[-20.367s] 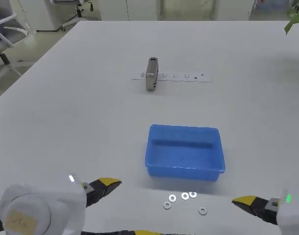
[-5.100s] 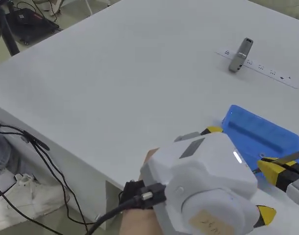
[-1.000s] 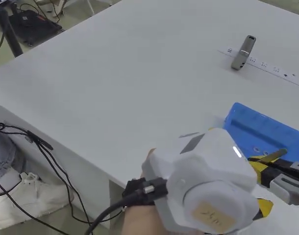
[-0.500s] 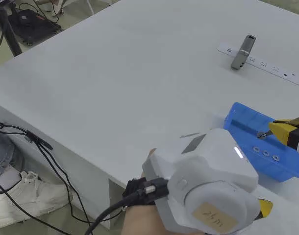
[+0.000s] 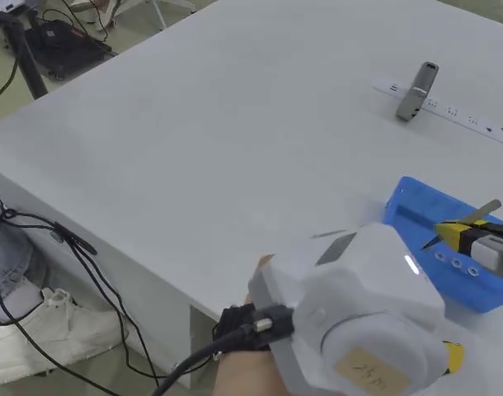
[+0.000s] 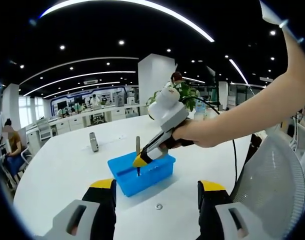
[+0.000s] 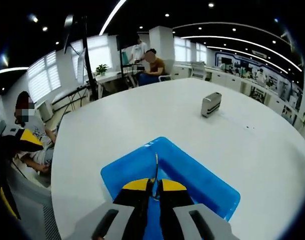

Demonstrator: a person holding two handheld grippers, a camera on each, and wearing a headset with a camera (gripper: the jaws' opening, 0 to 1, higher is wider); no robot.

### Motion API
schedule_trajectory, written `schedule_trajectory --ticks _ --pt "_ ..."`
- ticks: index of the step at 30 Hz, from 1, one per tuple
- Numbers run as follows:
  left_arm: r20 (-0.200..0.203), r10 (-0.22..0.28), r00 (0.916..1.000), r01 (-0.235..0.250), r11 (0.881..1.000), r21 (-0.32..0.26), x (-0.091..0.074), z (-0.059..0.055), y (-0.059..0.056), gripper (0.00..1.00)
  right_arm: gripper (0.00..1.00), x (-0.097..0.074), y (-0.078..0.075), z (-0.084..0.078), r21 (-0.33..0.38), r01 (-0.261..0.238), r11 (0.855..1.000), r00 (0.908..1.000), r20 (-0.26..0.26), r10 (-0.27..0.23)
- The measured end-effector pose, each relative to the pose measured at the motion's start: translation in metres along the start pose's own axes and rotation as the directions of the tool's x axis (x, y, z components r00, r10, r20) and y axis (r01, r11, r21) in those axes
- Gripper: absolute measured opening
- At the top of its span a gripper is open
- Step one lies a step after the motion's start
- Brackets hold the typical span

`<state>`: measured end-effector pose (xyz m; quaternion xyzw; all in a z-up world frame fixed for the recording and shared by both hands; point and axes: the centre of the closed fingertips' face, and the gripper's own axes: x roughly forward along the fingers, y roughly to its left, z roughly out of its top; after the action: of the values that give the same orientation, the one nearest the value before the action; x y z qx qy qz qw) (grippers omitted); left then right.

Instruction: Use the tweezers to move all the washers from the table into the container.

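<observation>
My right gripper (image 7: pixel 153 186) is shut on the metal tweezers (image 7: pixel 156 172), whose tip points down into the blue container (image 7: pixel 202 186). From the left gripper view, the right gripper (image 6: pixel 141 160) holds the tweezers (image 6: pixel 138 146) upright over the container (image 6: pixel 126 181). I cannot tell if the tip holds anything. In the head view, small washers (image 5: pixel 456 262) lie inside the container (image 5: pixel 416 198). One washer (image 6: pixel 158 206) lies on the white table in front of it. My left gripper (image 6: pixel 157 194) is open and holds nothing, just short of that washer.
A grey device (image 5: pixel 418 81) lies on a white marked strip (image 5: pixel 474 122) beyond the container. The left gripper's white body (image 5: pixel 363 318) hides the near table. The table's edge (image 5: pixel 152 272) runs on the left, with cables and a shoe on the floor below.
Over the last second the right gripper has carried the tweezers from the near side of the container to above its inside. The left gripper has stayed put.
</observation>
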<state>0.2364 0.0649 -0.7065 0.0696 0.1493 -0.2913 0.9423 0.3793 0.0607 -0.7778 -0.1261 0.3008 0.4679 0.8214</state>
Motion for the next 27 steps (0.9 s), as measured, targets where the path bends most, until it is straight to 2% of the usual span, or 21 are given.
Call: schedule_trajectory --ticks 16,24,27 --pt "-0.009 -0.004 1.0 0.004 1.0 0.004 0.0 -0.002 0.0 0.66 0.04 -0.004 -0.001 -0.002 -0.001 0.022 1.0 0.9995 -0.024 -0.022" --pt "-0.003 0.003 1.0 -0.003 1.0 -0.005 0.0 -0.001 0.002 0.66 0.04 -0.027 0.007 0.016 -0.005 0.024 1.0 0.9989 0.042 -0.024" --pt "0.0 0.006 1.0 -0.006 1.0 -0.006 0.0 0.0 0.002 0.66 0.04 -0.042 0.018 0.027 -0.037 0.014 0.999 0.9974 0.071 -0.011"
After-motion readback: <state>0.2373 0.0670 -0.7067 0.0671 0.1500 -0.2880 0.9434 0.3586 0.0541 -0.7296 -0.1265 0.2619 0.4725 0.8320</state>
